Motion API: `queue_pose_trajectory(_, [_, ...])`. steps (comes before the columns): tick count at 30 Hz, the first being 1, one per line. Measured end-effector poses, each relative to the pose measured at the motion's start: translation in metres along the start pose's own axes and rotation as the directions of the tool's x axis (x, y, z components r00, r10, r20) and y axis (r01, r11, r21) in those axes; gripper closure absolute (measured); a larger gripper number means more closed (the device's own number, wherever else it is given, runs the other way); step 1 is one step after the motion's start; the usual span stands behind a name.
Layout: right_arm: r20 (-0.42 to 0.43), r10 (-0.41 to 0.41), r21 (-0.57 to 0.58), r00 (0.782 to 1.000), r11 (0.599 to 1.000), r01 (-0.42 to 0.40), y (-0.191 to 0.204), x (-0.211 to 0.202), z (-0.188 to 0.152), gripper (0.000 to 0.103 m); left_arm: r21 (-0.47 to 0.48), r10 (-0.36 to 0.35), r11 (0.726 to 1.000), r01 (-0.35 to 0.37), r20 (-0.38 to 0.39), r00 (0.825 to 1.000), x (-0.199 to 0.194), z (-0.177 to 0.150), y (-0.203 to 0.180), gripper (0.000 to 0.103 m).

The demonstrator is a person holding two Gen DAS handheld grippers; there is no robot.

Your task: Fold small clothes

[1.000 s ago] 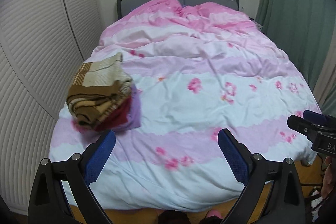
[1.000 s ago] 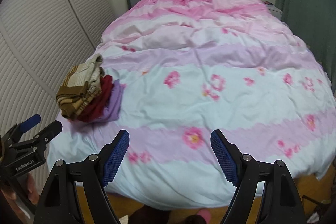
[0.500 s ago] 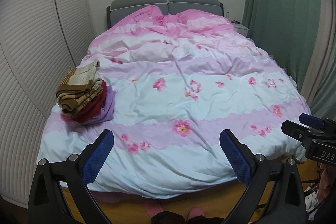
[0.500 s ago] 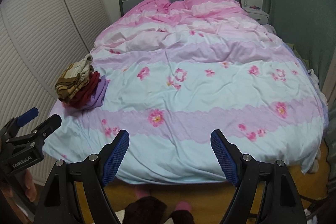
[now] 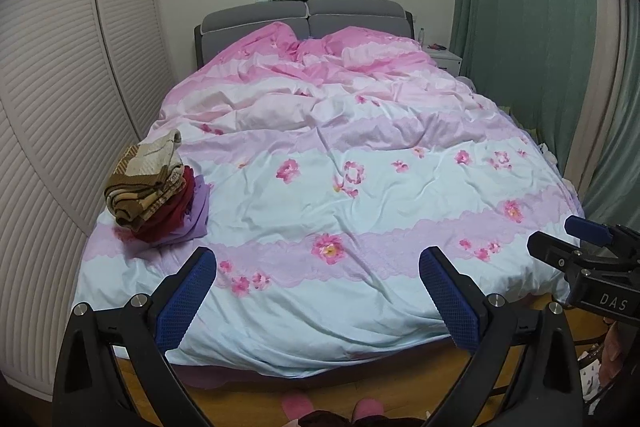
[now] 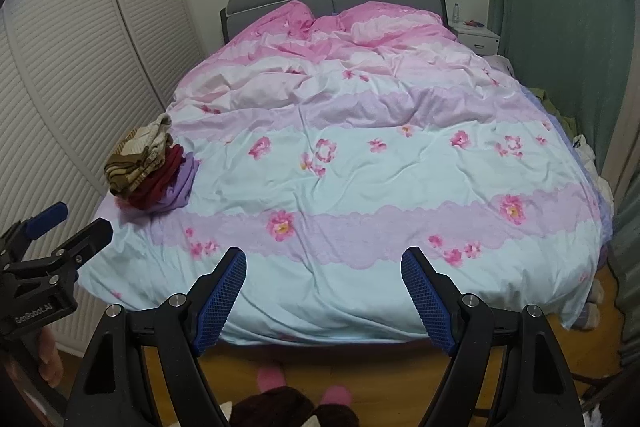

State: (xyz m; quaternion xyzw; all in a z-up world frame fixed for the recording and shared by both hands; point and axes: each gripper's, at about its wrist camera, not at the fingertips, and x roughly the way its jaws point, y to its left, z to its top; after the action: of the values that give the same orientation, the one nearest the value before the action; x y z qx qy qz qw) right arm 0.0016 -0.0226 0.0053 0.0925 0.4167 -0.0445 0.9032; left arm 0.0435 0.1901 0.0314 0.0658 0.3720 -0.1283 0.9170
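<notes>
A wide bed (image 5: 520, 291) under a rumpled, matte cotton quilt banded in pink, lilac and pale blue with printed flowers carries, near its left edge by the slatted wardrobe doors (image 5: 60, 99), a small stack of folded clothes (image 5: 154, 193): a brown-and-cream striped knit on top, a dark red piece under it, a thin lilac one at the bottom. These look light, soft and limp, so I judge they are best pinched at a hem or corner, since the smooth lilac fabric may slip. The left claw (image 5: 318, 301) and right claw (image 6: 324, 293) both stand spread and empty above the bed's foot.
</notes>
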Motion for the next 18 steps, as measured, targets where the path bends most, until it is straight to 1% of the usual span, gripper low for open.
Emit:
queue_pose_trajectory(3, [0.008,-0.007,0.002,1.000,1.000,0.007,-0.0024,-0.0045,-0.0021,0.023,-0.004,-0.005,1.000,0.005,0.008,1.000,-0.0029,0.0017,-0.0029,0.000])
queue_pose_trajectory(9, [0.006,-0.005,0.002,1.000,1.000,0.005,-0.0048,-0.0055,-0.0026,0.023,-0.012,-0.022,1.000,0.022,-0.002,1.000,-0.0012,0.0045,-0.0050,0.000])
queue_pose_trajectory(18, [0.007,-0.008,0.005,1.000,1.000,0.008,-0.0047,-0.0058,-0.0031,0.023,-0.013,-0.021,1.000,0.021,-0.003,1.000,-0.0012,0.0054,-0.0085,0.000])
